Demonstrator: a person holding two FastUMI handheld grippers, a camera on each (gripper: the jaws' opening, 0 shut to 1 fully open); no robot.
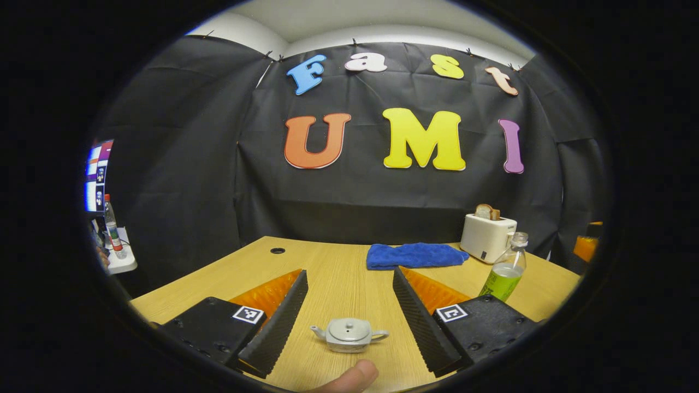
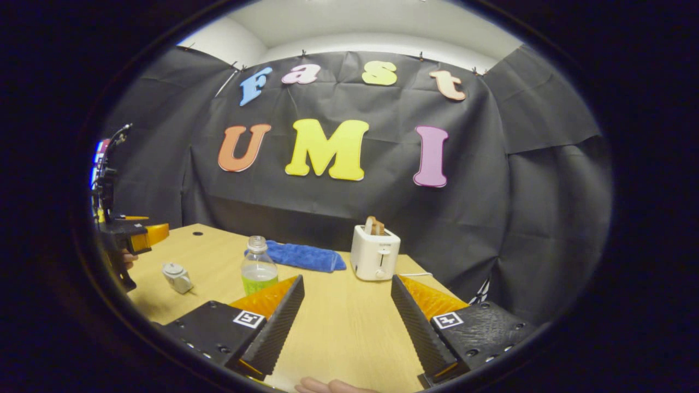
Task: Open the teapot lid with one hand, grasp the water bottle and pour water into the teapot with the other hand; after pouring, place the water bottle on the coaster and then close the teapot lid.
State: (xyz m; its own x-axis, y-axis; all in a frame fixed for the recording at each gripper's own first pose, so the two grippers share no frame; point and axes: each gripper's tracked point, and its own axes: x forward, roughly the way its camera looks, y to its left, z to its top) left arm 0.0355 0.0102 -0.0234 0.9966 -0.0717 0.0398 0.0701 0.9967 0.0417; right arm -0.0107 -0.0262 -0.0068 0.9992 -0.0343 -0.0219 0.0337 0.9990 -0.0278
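Note:
A small grey teapot (image 1: 349,334) with its lid on sits on the wooden table, low between the fingers of my open left gripper (image 1: 349,278). It also appears at the left as the teapot (image 2: 177,277) in the right gripper view. The water bottle (image 1: 505,267), clear with green liquid and a cap, stands upright to the right of my left gripper. In the right gripper view the bottle (image 2: 258,266) stands just beyond my left finger. My right gripper (image 2: 347,286) is open over bare table. The left gripper (image 2: 128,236) shows far left there, above the teapot.
A white toaster (image 2: 374,251) with bread in its slots stands at the back of the table (image 2: 338,322), with a folded blue cloth (image 2: 306,256) to its left. A cable hole (image 1: 277,250) lies near the table's far left edge. A shelf with a bottle (image 1: 112,229) stands outside the booth.

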